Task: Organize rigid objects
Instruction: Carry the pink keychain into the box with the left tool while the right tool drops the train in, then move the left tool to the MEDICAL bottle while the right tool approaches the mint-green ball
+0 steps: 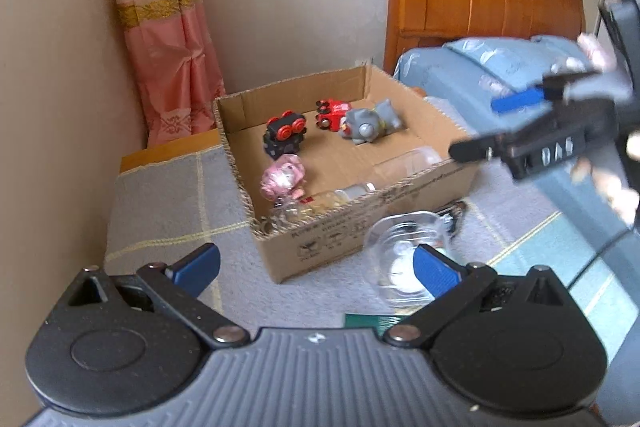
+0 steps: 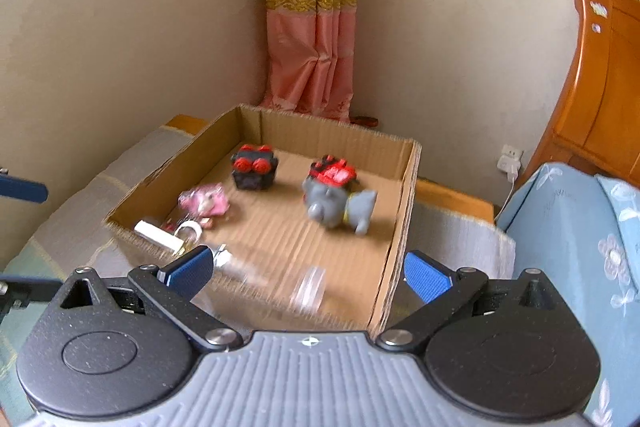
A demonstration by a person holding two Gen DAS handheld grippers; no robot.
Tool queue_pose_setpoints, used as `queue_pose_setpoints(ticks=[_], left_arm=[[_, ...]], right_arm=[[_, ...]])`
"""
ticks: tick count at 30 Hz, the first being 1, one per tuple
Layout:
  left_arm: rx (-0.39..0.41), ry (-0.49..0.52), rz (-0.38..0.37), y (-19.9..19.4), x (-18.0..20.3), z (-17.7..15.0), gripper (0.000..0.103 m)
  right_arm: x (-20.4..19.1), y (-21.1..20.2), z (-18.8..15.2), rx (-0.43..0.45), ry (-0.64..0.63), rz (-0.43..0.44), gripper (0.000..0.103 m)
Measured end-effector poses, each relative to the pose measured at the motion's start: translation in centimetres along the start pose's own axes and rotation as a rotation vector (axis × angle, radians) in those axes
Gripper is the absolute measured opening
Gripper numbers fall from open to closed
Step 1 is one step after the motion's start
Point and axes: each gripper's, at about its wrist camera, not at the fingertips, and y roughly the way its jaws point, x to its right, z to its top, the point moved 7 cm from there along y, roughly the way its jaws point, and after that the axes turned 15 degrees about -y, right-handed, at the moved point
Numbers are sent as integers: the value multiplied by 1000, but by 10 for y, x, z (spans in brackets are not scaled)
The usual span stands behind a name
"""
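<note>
Left gripper (image 1: 316,267) at the bottom of the left wrist view: jaws wide apart, nothing between the pads. Just beyond its right pad, lower centre of the frame: one clear plastic cup (image 1: 404,255) on the patterned bed cover (image 1: 160,219), outside the cardboard box (image 1: 360,231) and touching or nearly touching its near wall. Probably the next piece to collect. Best taken by straddling the cup across its walls, closing gently since thin clear plastic flexes, then lifting clear of the box rim before release.

Right gripper (image 2: 308,269) at the bottom of the right wrist view: jaws spread fully, empty, hanging over the near corner of the box. Under it, a blurred clear cup (image 2: 310,291) on the box floor, apparently freshly dropped.

Farther in, counted inside the box: one padlock (image 2: 188,233) near the left wall, one pink toy (image 2: 204,205), one black toy with red wheels (image 2: 254,169), one red toy (image 2: 334,169), one grey elephant (image 2: 338,207). Clear containers by the near wall too blurred to count.
</note>
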Motion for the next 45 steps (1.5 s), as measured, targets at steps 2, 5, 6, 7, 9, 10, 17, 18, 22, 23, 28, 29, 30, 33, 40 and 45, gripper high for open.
queue_pose_setpoints(ticks=[2,5,6,7,9,10,17,18,22,23,28,29,30,33,40,45], left_arm=[[23,-13,-19,-5,3,-8,102],[23,-34,-34,-8,7,-20,102],[13,-49,-40,-8,8,-25,102],[4,-64,-42,-7,8,-29,102],[-14,-89,-35,-7,7,-39,102],[-17,-100,-22,-6,6,-44,102],[28,-61,67,-9,7,-66,102],[28,-54,69,-9,7,-67,102],[27,-55,51,-9,9,-75,102],[25,-59,46,-9,8,-77,102],[18,-44,60,-4,6,-82,102],[18,-36,68,-3,6,-82,102],[18,-29,72,-1,7,-83,102],[13,-16,57,3,10,-85,102],[-15,-6,13,16,19,-90,102],[-24,42,45,30,24,-94,102]], right_arm=[[-8,-5,-13,4,19,-4,103],[-21,-12,-36,9,58,9,103],[-25,-12,-43,9,74,19,103],[-29,-12,-50,6,91,28,103],[-38,-9,-67,-9,116,45,103],[-43,-7,-74,-17,125,46,103],[-74,13,-107,-78,127,31,103],[-77,15,-109,-79,127,28,103],[-84,23,-108,-86,98,8,103],[-87,25,-108,-86,86,-2,103],[-91,38,-106,-69,56,-34,103],[-91,39,-105,-58,52,-35,103],[-91,39,-105,-50,48,-36,103],[-87,40,-106,-32,50,-38,103],[-66,26,-125,-33,91,-82,103],[-62,19,-133,-27,97,-92,103]])
